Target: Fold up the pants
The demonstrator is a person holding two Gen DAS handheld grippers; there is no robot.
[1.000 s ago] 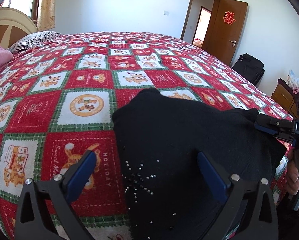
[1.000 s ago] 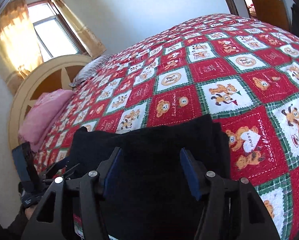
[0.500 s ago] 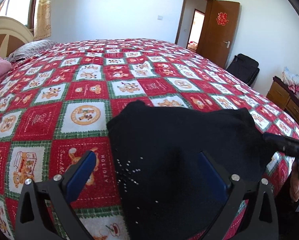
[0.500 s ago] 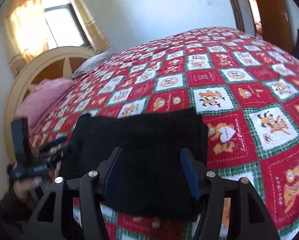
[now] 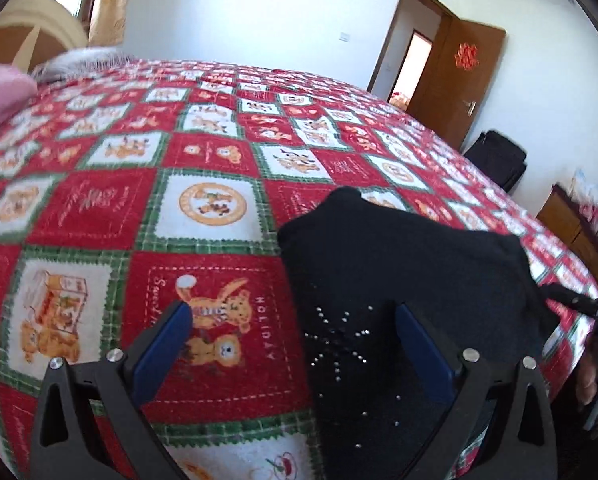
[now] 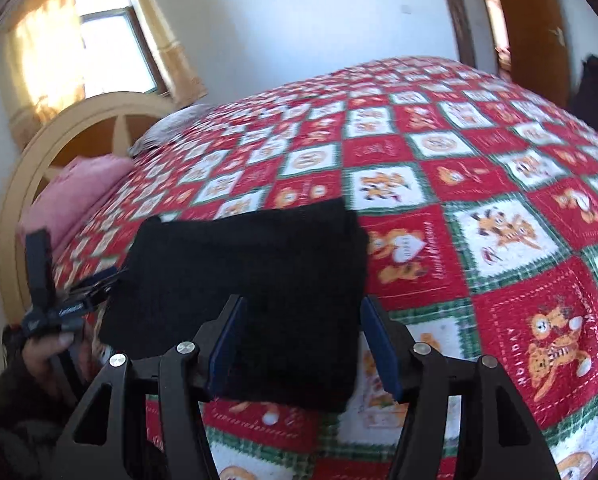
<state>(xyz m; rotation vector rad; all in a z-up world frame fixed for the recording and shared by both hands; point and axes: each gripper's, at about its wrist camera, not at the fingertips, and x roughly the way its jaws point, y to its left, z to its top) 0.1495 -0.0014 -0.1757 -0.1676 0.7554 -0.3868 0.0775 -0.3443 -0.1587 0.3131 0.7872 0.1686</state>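
Both wrist views had shifted across the bed since the earlier frames, and the right gripper's tips, previously level with the far right corner of the pants, now sat lower at the garment's right edge.

The pants were black, folded into a compact bundle, and lay on the red patchwork bedspread at its near edge; a cluster of small studs showed on the left part of the fabric.

The left gripper had its jaws spread wide. One blue finger stood over the bedspread, the other over the pants, and neither pad pressed on the cloth.

The right gripper also had its jaws parted, with the near end of the bundle seen between them and no pinch visible. In the left wrist view only its tip showed, at the right edge of the pants; contact could not be determined.

A headboard and a pink pillow stood at the far left corner of the bed.
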